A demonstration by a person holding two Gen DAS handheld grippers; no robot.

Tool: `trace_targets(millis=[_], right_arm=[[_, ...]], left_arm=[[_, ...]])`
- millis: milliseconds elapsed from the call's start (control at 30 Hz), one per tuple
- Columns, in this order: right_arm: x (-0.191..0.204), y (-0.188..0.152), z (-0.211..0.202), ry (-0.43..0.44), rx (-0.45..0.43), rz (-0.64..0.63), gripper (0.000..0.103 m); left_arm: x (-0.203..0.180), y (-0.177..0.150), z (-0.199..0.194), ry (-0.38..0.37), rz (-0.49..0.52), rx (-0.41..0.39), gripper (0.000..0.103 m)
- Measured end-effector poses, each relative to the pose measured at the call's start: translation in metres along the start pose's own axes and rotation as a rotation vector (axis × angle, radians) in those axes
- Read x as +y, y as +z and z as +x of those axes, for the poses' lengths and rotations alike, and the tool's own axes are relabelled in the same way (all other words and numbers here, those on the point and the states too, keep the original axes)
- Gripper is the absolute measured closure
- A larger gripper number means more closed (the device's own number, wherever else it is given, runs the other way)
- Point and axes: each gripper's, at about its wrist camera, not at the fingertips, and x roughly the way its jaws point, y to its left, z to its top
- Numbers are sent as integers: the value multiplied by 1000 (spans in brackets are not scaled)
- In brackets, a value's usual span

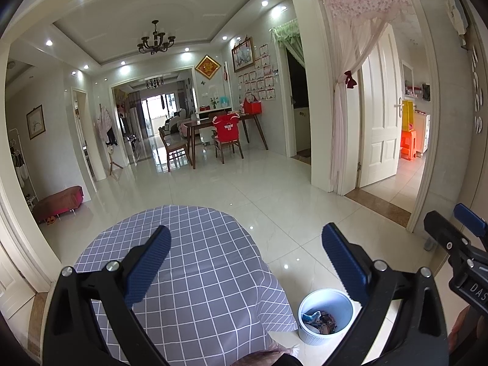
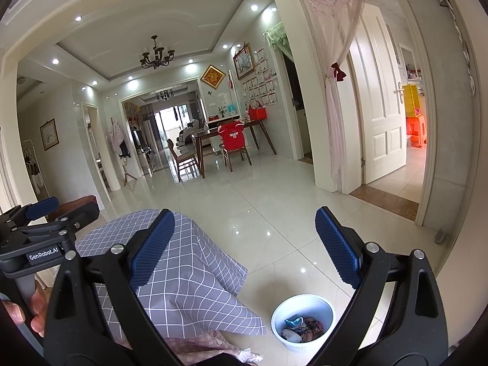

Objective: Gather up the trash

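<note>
While both grippers are hovering over the table, one maker's label is showing on each. In the right wrist view the left gripper is sitting off to the left with "GenRobot.AI" in white on its black body, a hand wrapping its grip. In the left wrist view the right gripper is poking in at the right edge, showing only the letters "DAS"; the rest is cut off.

A white ribbed bin is standing on the tiled floor, below and just inside the left gripper's right finger, beside the hanging edge of the checked cloth. It is holding the trash: crumpled wrappers, one blue, lying in a heap at the bottom. From the right gripper the bin is lying low between the fingers, nearer the right one.

Both grippers are gaping wide, their blue ribbed pads far apart, gripping nothing and touching nothing.
</note>
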Motion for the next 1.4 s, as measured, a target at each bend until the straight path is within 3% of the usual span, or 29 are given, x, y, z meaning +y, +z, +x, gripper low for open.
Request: trace_targets(millis=[933,1400], right_arm=[[2,-4,2,2,8,-1,11],[21,-13,34,10,62,-35,11]], left_arm=[[2,-2,1,2,-2,4,6],[11,-19,22,-18,-30,47,6]])
